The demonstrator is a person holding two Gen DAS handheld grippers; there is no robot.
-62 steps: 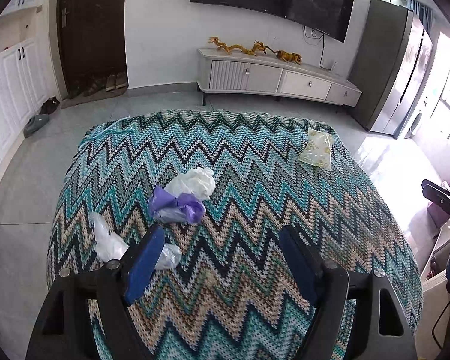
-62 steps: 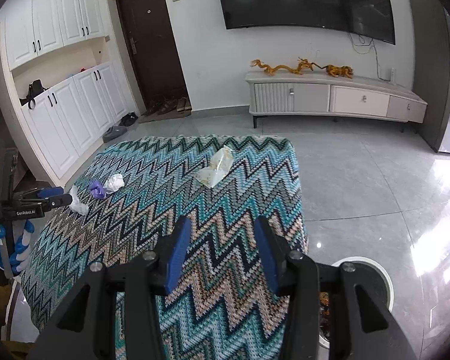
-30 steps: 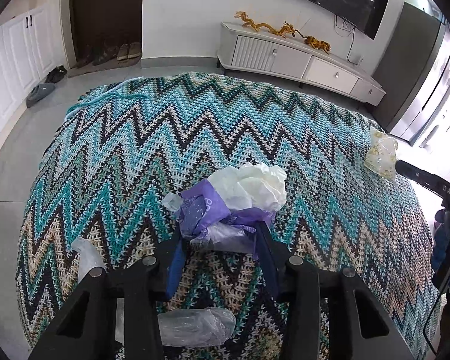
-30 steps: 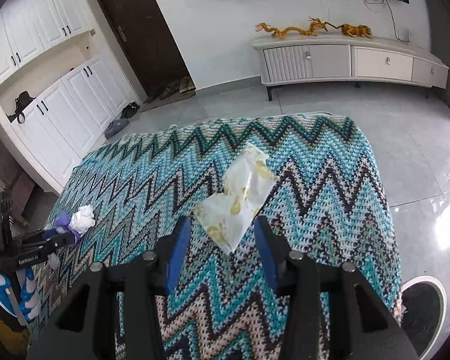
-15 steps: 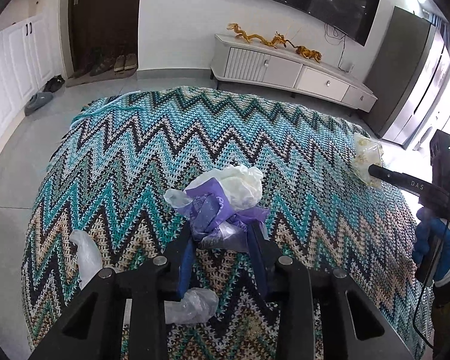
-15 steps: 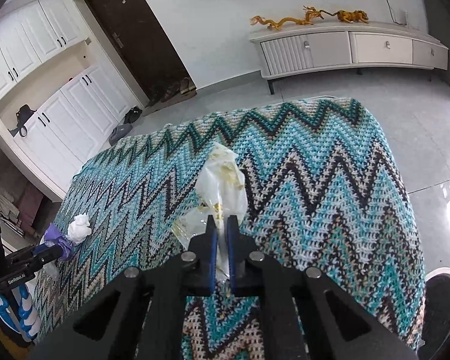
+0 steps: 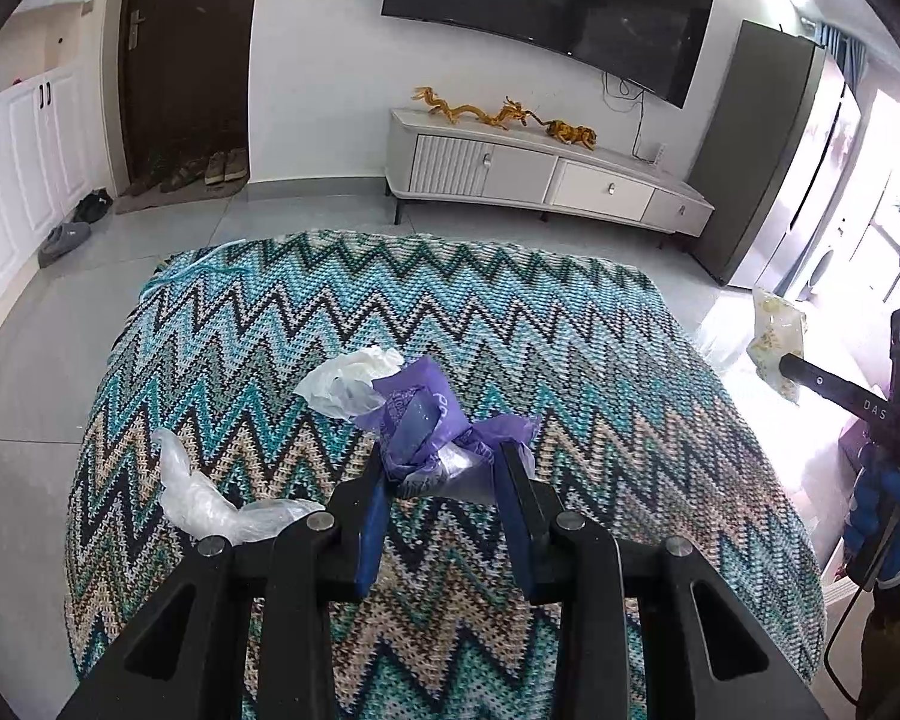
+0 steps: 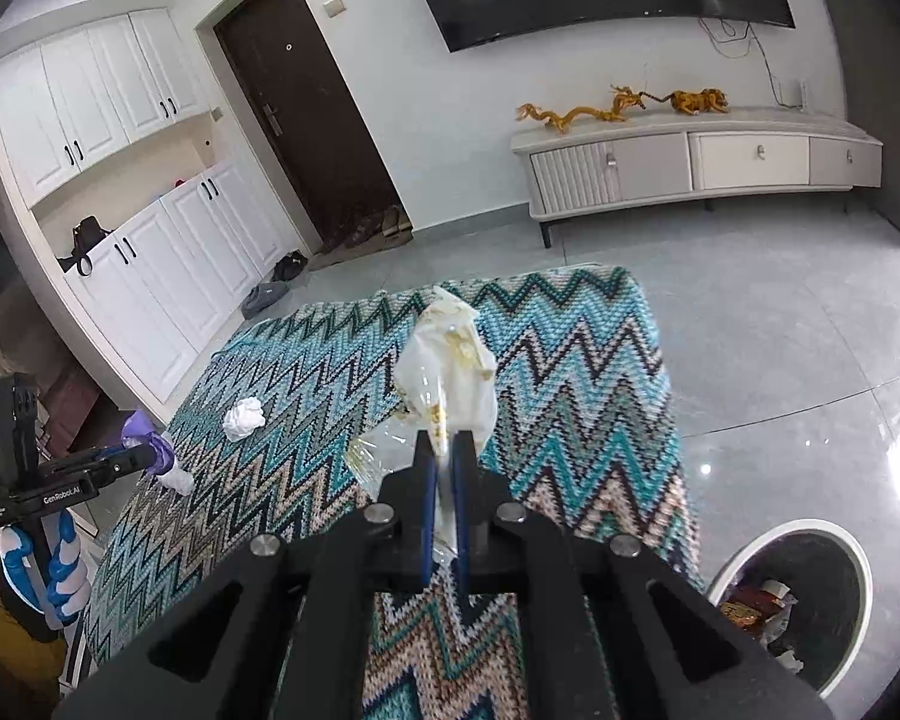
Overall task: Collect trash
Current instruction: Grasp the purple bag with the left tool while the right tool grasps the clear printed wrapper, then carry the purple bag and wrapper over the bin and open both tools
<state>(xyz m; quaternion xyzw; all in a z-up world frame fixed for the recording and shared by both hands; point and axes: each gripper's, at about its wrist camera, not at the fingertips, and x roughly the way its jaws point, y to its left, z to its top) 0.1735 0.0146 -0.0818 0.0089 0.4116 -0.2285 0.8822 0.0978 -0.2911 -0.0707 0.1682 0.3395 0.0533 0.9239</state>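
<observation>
Holding trash in both claws. Right claw (image 8: 444, 450) pinched nearly closed on the yellow-printed clear wrapper (image 8: 450, 372), which stands up beyond its tips, above the zigzag blanket (image 8: 570, 372). Left claw (image 7: 444, 468) narrow, clamped on the purple bag (image 7: 432, 420); the white crumple (image 7: 348, 378) lies just beyond, the clear plastic bag (image 7: 210, 498) to its left on the blanket. Trash bin (image 8: 792, 594) sits low and right of the right claw, the nearer one. Judgement: the wrapper goes first, swung right and down.
</observation>
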